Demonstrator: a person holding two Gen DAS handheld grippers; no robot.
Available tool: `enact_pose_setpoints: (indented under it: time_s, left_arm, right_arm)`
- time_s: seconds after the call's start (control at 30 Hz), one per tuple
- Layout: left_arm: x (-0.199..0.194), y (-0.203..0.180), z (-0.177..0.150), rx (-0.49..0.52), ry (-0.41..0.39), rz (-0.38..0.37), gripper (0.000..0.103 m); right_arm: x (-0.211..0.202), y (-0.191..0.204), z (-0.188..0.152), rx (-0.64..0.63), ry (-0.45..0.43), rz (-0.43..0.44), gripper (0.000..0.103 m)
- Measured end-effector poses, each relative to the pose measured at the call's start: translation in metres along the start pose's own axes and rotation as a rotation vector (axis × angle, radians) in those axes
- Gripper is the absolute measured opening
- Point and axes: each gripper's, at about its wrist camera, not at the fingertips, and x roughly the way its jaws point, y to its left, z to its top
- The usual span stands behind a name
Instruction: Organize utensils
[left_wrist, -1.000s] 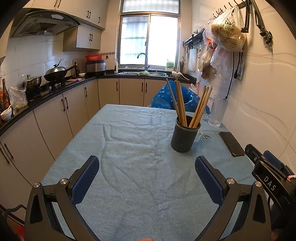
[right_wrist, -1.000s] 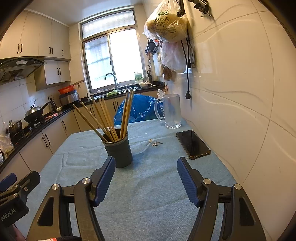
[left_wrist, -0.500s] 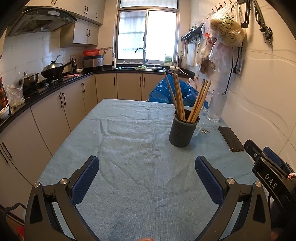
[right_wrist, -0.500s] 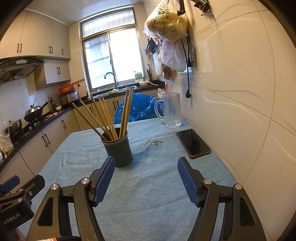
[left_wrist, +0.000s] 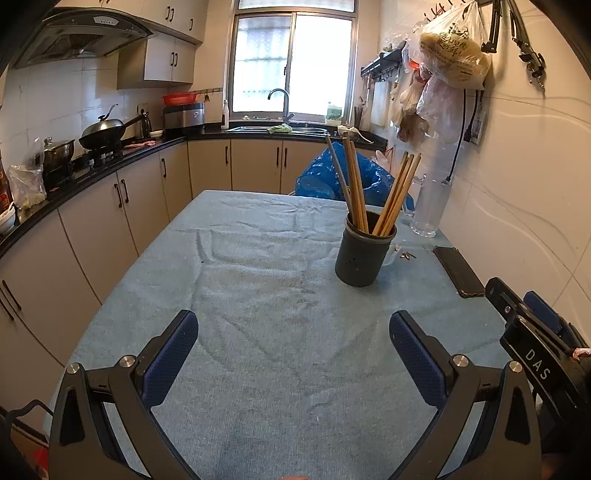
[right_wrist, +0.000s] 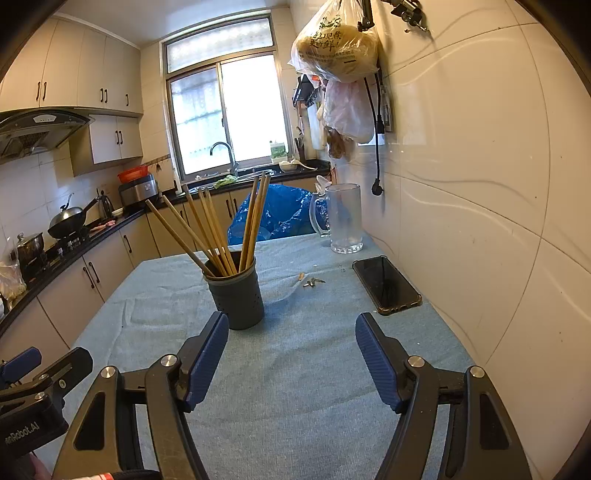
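A blue cloth covers the table (left_wrist: 258, 369) in a narrow kitchen, window at top centre. Right of centre stands a dark holder (left_wrist: 364, 253) with wooden chopsticks (left_wrist: 393, 195) fanning upward. A glass mug (right_wrist: 343, 218) and phone (right_wrist: 386, 284) lie by the right wall. The left claw (left_wrist: 293, 354) and right claw (right_wrist: 291, 356) are both spread, empty.

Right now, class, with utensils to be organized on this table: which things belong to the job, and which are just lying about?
Part of the job:
- chopsticks, standing in the holder
- dark utensil holder
- left gripper and right gripper, both open

Just lying about:
- phone
- glass mug
- keys
- blue bag
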Motion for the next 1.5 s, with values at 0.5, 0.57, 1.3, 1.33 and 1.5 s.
enact_pose_setpoints:
  time_s: [0.5,0.57,1.3,1.33,1.5]
  left_arm:
    - [0.001,-0.002,-0.004,0.003,0.007,0.005,0.103]
    - [0.003,-0.002,-0.004,0.003,0.011,0.006,0.103]
    - [0.035,0.003,-0.004,0.0,0.073,0.038,0.103]
    - [0.038,0.004,-0.004,0.001,0.077,0.04,0.103]
    - [0.049,0.004,-0.003,0.008,0.101,0.035,0.103]
  right_arm:
    - [-0.004,0.002,-0.003,-0.007,-0.01,0.007,0.077]
    - [-0.004,0.002,-0.003,-0.013,-0.007,0.004,0.077]
    - [0.024,0.001,-0.012,-0.014,0.064,0.005,0.077]
    - [0.026,0.002,-0.013,-0.016,0.071,0.008,0.077]
    - [0.042,0.006,-0.017,-0.029,0.119,0.024,0.077]
